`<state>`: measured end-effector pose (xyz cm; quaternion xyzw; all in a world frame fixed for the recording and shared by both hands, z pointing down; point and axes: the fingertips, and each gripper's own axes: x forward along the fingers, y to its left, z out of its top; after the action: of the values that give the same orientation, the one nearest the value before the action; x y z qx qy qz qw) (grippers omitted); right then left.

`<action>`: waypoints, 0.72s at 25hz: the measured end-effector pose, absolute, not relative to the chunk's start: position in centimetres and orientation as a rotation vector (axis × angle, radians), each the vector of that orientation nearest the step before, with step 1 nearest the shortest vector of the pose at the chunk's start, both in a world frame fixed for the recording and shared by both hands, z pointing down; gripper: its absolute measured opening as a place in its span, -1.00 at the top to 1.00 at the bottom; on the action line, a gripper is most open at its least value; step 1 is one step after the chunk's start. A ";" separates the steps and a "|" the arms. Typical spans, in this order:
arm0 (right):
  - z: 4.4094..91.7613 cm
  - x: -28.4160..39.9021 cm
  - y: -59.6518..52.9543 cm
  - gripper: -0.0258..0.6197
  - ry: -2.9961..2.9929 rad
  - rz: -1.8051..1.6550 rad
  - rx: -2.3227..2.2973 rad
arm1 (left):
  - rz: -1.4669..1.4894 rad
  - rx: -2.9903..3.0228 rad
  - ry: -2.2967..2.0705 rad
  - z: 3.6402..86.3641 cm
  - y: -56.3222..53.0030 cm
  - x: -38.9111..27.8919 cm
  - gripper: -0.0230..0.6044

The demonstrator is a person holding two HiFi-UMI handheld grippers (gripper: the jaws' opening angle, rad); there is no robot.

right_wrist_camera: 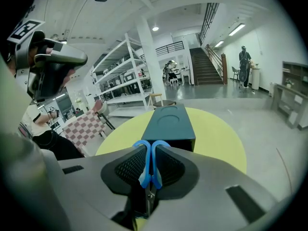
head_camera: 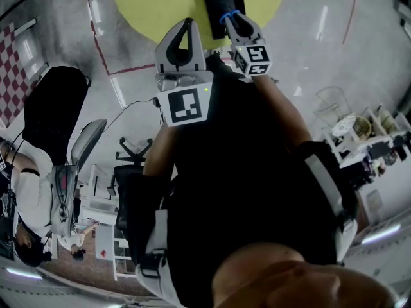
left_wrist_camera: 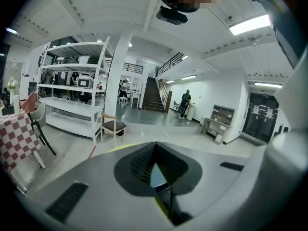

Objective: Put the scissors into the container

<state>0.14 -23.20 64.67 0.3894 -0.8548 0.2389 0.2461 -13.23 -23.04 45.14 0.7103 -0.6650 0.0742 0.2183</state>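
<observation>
Yellow round table [right_wrist_camera: 216, 138] at 12 o'clock, big open hall behind. Right gripper [right_wrist_camera: 150, 150] is clamped on the scissors [right_wrist_camera: 144, 174], blue loops up, likely so the blades drop into the container [right_wrist_camera: 171, 124] just ahead at 12. Left gripper [left_wrist_camera: 153, 170], at 9 o'clock of it, has jaws together, empty, idle. Blades hidden below the jaws. Can't tell where the container opens. Person's body blocks most of the head view.

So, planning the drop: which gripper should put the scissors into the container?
Right. The right gripper is shut on the scissors, and the container sits straight ahead of its jaws. The left gripper is shut and empty.
</observation>
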 end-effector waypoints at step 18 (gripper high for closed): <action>67.6 -0.2 -24.0 0.72 -2.234 0.680 1.058 | 0.217 1.949 -1.816 46.5 -23.2 -13.8 0.93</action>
<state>-0.18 -24.01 67.61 0.3955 -0.8353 0.2542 0.2849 -13.81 -23.15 46.53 0.7092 -0.6610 0.0788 0.2322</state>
